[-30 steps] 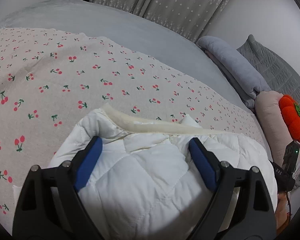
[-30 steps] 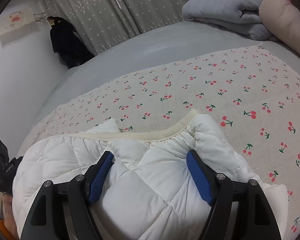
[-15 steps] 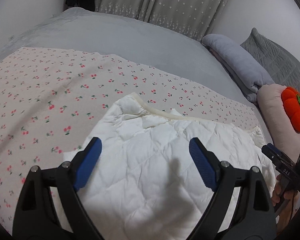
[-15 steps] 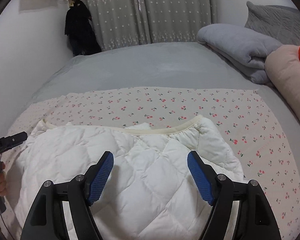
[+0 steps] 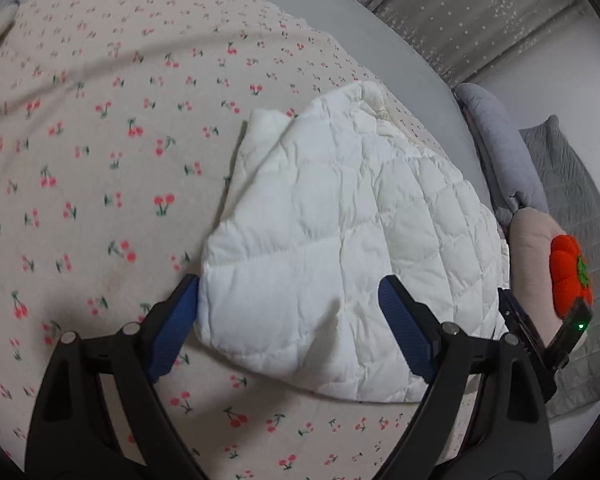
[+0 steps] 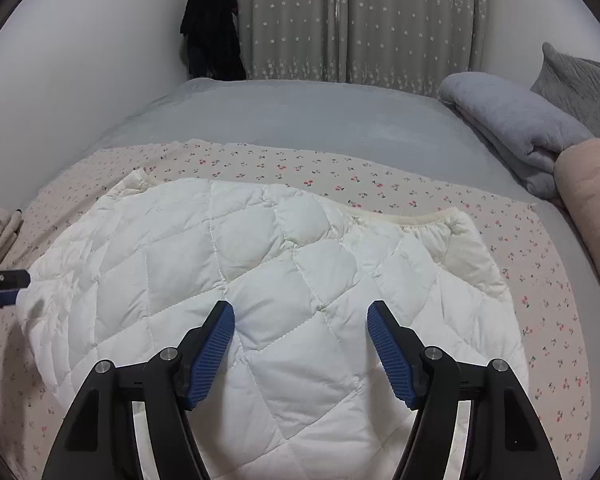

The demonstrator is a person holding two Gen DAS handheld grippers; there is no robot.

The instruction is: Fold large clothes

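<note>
White quilted jacket [image 6: 284,280] lying folded and flat on cherry-print sheet [image 5: 80,160], cream ribbed hem [image 6: 420,218] at far edge. Left gripper [image 5: 290,320] wide open, empty, poised over jacket's near left corner. Right gripper [image 6: 300,344] wide open, empty, above jacket's middle. Next fold probably best begun by pinching both layers at matching corners, lifting evenly, keeping padding from bunching, then pressing flat. Versus one second back: both grippers then low, with jacket bulging between their fingers near hem; now raised and drawn back, whole jacket visible, fabric released. Grey blanket [image 6: 512,120] off to right.
</note>
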